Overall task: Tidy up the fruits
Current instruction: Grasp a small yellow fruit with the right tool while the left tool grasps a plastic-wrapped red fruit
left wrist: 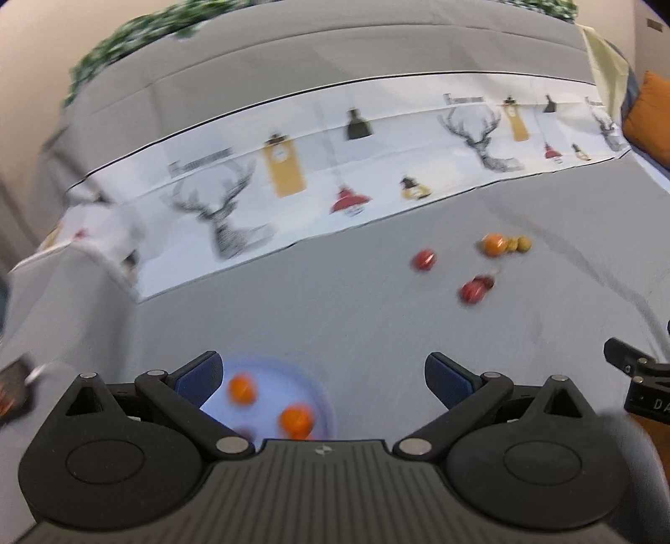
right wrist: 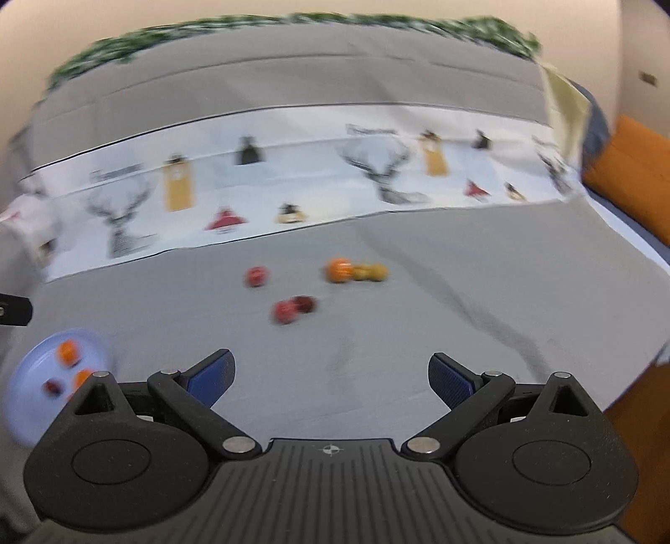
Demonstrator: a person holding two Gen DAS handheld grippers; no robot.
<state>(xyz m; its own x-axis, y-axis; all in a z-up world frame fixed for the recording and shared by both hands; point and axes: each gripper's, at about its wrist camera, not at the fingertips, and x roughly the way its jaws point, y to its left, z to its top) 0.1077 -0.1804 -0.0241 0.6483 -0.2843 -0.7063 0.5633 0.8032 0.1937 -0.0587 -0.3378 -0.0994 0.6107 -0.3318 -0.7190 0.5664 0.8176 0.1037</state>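
A pale blue plate lies just under my left gripper, which is open and empty. The plate holds two orange fruits and a dark red one. In the right wrist view the plate is at the far left. Loose fruits lie on the grey cloth farther out: a red one, a pair of red ones, an orange one and small yellow ones. My right gripper is open and empty, well short of the same fruits. Both views are blurred.
A white runner printed with deer heads and lamps crosses the grey cloth behind the fruits. Green foliage lines the far edge. An orange cushion is at the right. The other gripper's tip shows at the right edge.
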